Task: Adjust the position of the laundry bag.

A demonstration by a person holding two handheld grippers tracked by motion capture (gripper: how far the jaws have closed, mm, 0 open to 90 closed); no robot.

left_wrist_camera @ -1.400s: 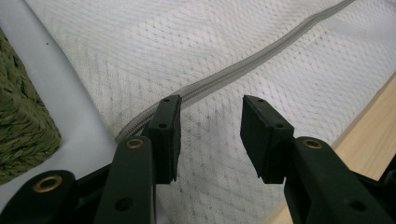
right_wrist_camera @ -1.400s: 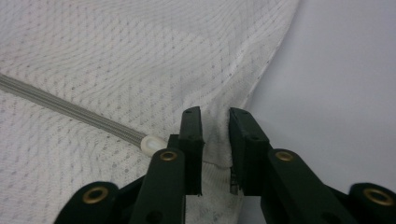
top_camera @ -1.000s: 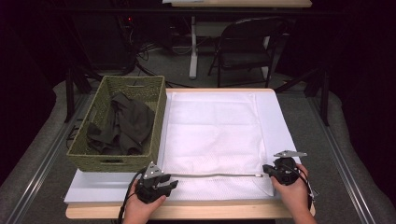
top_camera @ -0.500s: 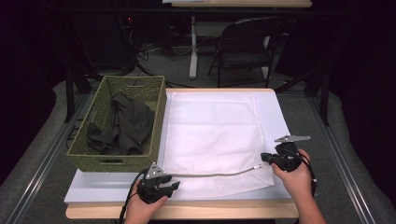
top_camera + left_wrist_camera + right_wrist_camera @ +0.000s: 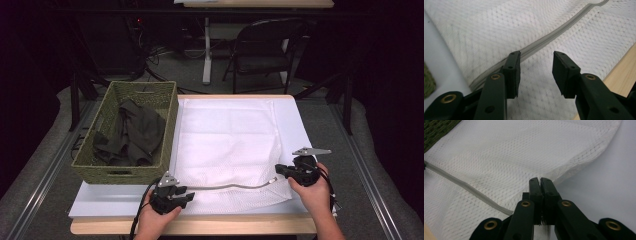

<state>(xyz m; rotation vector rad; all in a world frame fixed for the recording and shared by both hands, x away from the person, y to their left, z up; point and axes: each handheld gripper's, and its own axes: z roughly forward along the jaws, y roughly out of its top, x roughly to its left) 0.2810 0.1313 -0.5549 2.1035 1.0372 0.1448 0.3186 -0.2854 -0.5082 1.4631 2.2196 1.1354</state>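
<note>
A white mesh bag [image 5: 230, 140] lies flat on the white board, its grey zipper [image 5: 225, 187] running along the near edge. My left gripper [image 5: 190, 192] sits at the zipper's left end. In the left gripper view its jaws [image 5: 536, 56] stand apart over the mesh, having just closed a little, and the zipper [image 5: 564, 27] passes beside one pad. My right gripper [image 5: 278, 170] holds the zipper's right end raised off the board. In the right gripper view its jaws [image 5: 540, 180] are pressed together where the zipper [image 5: 461, 183] ends.
A woven green basket [image 5: 125, 175] with dark clothes [image 5: 135, 132] stands left of the bag. The wooden table edge [image 5: 200, 225] runs just under both hands. A folding chair [image 5: 265, 45] and desk legs stand beyond the table.
My right gripper has risen and drawn back from the near edge, lifting the zipper's right end so the zipper now sags. The left gripper has stayed put.
</note>
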